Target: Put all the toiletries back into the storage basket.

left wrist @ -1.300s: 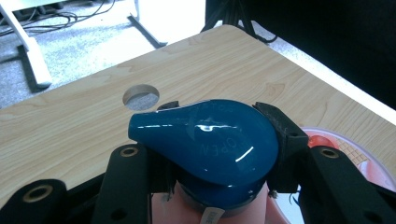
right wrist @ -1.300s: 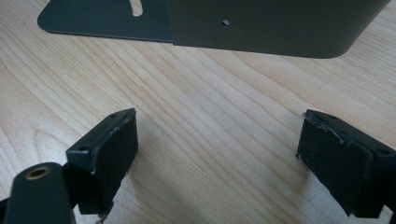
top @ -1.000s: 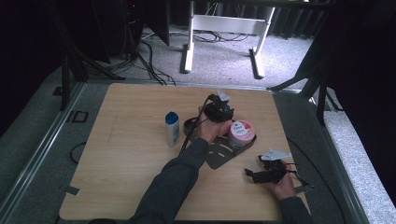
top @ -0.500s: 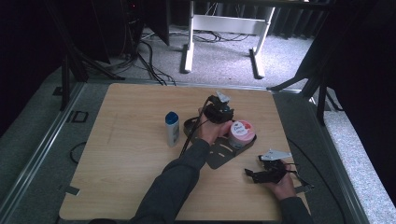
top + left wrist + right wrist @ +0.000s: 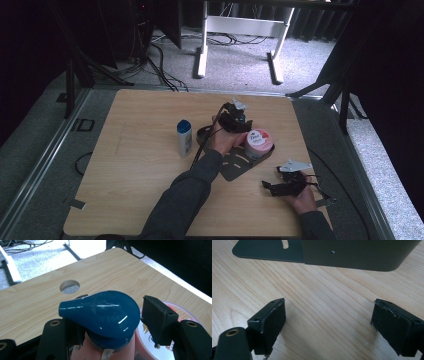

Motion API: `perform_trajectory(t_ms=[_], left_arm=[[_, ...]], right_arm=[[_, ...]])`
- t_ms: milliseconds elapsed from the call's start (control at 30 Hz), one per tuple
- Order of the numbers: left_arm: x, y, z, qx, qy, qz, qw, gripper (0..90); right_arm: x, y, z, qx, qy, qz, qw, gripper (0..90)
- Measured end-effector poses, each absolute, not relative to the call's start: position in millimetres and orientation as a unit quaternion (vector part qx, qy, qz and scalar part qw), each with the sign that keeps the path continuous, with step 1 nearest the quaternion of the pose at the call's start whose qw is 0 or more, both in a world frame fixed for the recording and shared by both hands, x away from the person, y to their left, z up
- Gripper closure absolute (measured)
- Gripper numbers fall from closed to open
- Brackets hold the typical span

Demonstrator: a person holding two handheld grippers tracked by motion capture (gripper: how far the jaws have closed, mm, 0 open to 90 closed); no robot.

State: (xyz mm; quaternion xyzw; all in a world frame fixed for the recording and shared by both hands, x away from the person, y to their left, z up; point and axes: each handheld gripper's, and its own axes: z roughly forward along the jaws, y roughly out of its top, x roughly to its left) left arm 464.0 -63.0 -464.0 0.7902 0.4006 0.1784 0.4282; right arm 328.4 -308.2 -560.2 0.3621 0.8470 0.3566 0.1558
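While left hand-held gripper (image 5: 110,322) opens off blue cap (image 5: 102,312), right hand-held gripper (image 5: 328,326) rests spread

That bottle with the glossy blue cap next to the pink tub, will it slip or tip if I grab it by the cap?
Probably slippery: the blue cap is glossy, rounded and tapers to a point, giving flat pads little purchase. It may tip easily, since the cap overhangs the narrower pink body beneath. The pink tub close beside it could get nudged.
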Motion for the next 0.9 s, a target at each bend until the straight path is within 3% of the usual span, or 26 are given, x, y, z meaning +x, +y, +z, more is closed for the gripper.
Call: perform_trajectory(t_ms=[267, 533, 900], left_arm=[[461.8, -56.9, -466.4, 0.790, 0.404, 0.174, 0.426, 34.9], [454.7, -49.6, -463.5, 0.790, 0.393, 0.190, 0.431, 51.6], [457.8, -51.6, -464.5, 0.802, 0.358, 0.194, 0.438, 52.4]], right_arm=[[328.4, -308.3, -560.2, 0.362, 0.847, 0.357, 0.156, 12.0], [328.4, -308.2, -560.2, 0.362, 0.847, 0.357, 0.155, 12.0], [328.4, -308.3, -560.1, 0.362, 0.847, 0.357, 0.155, 12.0]])
